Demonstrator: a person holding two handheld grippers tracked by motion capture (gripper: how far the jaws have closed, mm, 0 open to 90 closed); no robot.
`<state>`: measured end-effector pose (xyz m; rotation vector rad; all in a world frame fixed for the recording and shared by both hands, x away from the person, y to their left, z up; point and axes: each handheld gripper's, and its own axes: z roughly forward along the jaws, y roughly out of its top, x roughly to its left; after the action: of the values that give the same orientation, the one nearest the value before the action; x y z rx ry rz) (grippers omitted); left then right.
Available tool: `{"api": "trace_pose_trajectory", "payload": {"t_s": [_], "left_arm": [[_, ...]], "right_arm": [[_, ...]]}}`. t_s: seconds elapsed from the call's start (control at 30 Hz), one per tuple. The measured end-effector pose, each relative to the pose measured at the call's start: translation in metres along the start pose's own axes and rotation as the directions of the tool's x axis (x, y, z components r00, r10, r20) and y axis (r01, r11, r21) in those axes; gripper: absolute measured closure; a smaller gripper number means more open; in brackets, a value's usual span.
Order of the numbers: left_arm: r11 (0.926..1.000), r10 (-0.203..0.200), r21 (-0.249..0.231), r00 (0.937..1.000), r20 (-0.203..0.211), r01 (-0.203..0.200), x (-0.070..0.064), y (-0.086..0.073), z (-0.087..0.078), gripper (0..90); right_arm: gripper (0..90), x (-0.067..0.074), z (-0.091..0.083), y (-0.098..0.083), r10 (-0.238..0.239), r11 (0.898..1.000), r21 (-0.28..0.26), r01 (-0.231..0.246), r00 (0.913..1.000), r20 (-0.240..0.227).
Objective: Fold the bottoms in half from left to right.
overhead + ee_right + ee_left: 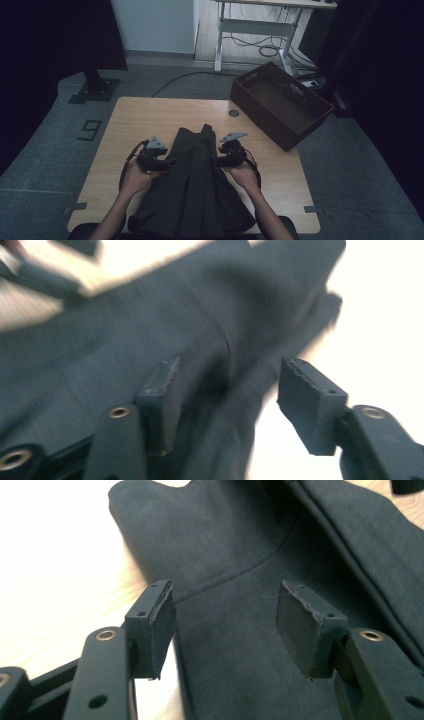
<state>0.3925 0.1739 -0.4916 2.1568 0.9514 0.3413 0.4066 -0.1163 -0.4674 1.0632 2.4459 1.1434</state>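
High view: a dark garment (pixel 192 190) lies folded on the wooden table (pixel 135 117), its long axis running from the person's edge toward the far side, the narrow end pointing away and the broad end spread at the near edge. The left gripper (pixel 167 161) sits at the garment's left edge and the right gripper (pixel 218 160) at its right edge, roughly level with each other, each held in a hand coming from below. A dark brown crate (pixel 280 102) stands at the table's far right corner, partly past the edge; nothing is visible inside it. Left gripper view: the jaws of the left gripper (pixel 225 625) stand about half apart, above the dark cloth (pixel 240 555), the left pad over the cloth's edge beside bare tabletop; the pads press on nothing and a curved seam crosses the fabric between them. Right gripper view: the picture is blurred; the jaws of the right gripper (pixel 227 400) stand about half apart above the fabric (pixel 150 325), with the right pad over the bright tabletop beyond the cloth's edge, and nothing is clamped between them.
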Motion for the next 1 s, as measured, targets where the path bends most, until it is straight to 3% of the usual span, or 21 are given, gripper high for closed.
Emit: {"api": "trace_pose_trajectory", "payload": {"t_s": [0.07, 0.2, 0.37, 0.4, 0.47, 0.57, 0.63, 0.8, 0.9, 1.0], "left_arm": [[0.9998, -0.005, 0.021, 1.0, 0.0, 0.005, 0.0, -0.001, 0.009, 40.4], [0.9979, -0.01, 0.064, 0.9999, -0.011, 0.01, -0.001, -0.01, 0.026, 40.2], [0.9959, 0.006, 0.09, 0.9997, -0.026, -0.004, -0.003, -0.017, 0.033, 40.5], [0.9956, 0.011, 0.093, 0.9995, -0.03, -0.008, -0.003, -0.018, 0.034, 40.5], [0.9957, 0.008, 0.092, 0.9994, -0.034, -0.005, -0.003, -0.02, 0.035, 40.6], [0.9959, 0.008, 0.09, 0.9993, -0.036, -0.004, -0.003, -0.022, 0.034, 40.6], [0.9962, 0.001, 0.087, 0.9995, -0.032, 0.002, -0.002, -0.022, 0.034, 40.6], [0.9986, -0.014, 0.051, 0.9998, -0.017, 0.014, -0.004, -0.017, 0.028, 40.2], [0.9994, -0.007, 0.034, 1.0, -0.004, 0.007, -0.009, -0.01, 0.024, 39.5], [0.9985, 0.007, 0.054, 0.9999, -0.01, -0.007, -0.011, -0.008, 0.027, 38.6]], "right_arm": [[34.1, 0.005, 0.008, 0.015, 0.016, 1.0, -0.007, -0.016, 0.9997, -0.021], [24.7, 0.017, 0.031, 0.033, 0.031, 1.0, 0.003, -0.031, 0.9995, -0.001], [18.8, 0.028, 0.06, 0.044, 0.041, 0.998, 0.038, -0.045, 0.9952, 0.089], [21.5, 0.029, 0.062, 0.044, 0.035, 0.998, 0.048, -0.04, 0.9936, 0.108], [36.4, 0.029, 0.067, 0.043, 0.006, 0.996, 0.091, -0.019, 0.9887, 0.149], [56.7, 0.02, 0.062, 0.033, 0.01, 0.991, 0.13, -0.031, 0.9866, 0.163], [64.0, 0.012, 0.056, 0.026, 0.027, 0.991, 0.127, -0.048, 0.9854, 0.168], [75.0, -0.009, 0.039, 0.007, 0.068, 0.991, 0.107, -0.085, 0.9857, 0.154], [78.2, -0.013, 0.036, 0.001, 0.072, 0.993, 0.087, -0.084, 0.9882, 0.135], [78.9, -0.014, 0.035, 0.0, 0.077, 0.994, 0.074, -0.086, 0.9902, 0.117]]}}
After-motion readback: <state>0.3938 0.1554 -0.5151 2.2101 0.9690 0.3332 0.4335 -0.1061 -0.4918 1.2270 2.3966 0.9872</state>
